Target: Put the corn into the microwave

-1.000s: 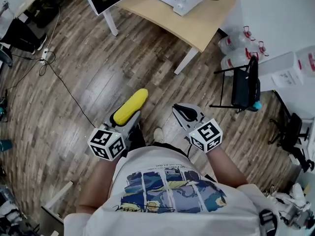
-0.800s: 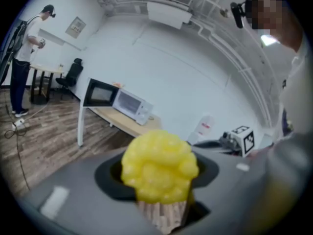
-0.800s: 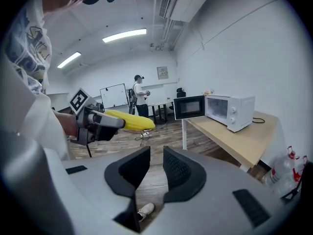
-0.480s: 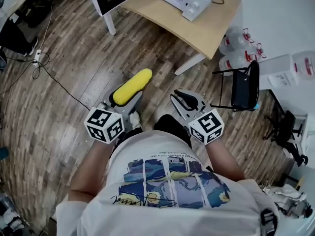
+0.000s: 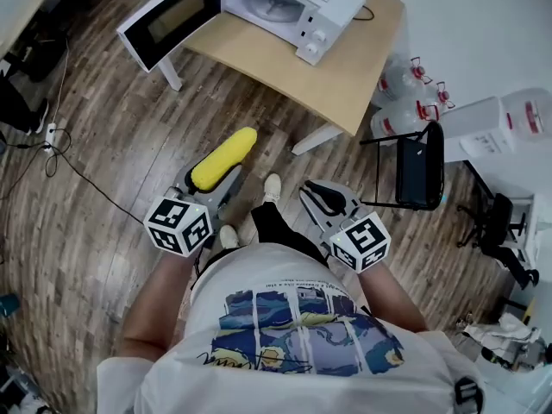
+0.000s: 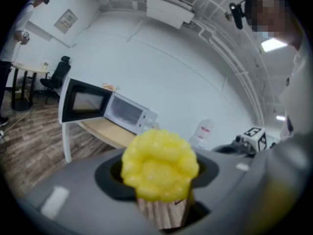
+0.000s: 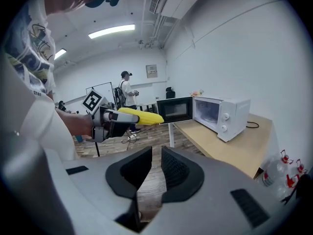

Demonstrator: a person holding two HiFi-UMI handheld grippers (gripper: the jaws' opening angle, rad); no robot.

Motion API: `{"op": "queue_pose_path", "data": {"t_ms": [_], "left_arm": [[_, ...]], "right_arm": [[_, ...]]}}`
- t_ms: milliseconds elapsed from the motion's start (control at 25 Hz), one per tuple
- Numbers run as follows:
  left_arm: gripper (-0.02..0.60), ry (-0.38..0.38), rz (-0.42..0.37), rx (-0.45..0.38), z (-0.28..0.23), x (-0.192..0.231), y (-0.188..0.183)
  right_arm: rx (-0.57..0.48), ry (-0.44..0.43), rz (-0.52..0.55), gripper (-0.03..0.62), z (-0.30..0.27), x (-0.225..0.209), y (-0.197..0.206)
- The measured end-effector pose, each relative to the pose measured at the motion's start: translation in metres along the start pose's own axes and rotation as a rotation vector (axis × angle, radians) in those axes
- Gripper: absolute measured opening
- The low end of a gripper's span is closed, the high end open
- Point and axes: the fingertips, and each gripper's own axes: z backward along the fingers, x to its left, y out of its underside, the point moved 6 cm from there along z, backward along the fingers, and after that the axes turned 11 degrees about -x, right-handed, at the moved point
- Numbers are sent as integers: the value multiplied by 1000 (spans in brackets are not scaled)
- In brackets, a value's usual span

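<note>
Firmly clamped, corn (image 5: 223,159) in left tool (image 5: 210,182)

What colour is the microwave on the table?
The microwave is white, and its open door has a dark window. The head view shows it best.

The corn (image 5: 224,158) is one yellow cob (whole, without husk). It is clamped at its near end between the jaws of the left gripper (image 5: 210,188), and it hangs above the wooden floor (image 5: 112,171) with its free end pointing toward the microwave (image 5: 289,3). The microwave is white and stands on a light wooden table (image 5: 345,54), well apart from the corn. Its dark-windowed door (image 5: 168,20) is swung wide open, so the white inside shows.
</note>
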Motion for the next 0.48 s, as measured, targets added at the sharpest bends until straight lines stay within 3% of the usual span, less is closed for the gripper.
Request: {"op": "queue_pose_path", "data": {"t_ms": [480], "left_arm": [[256,-137,-51,-53,-174,52,-37]], "right_arm": [[-41,-30,18,52,-33,-187,-50]]}}
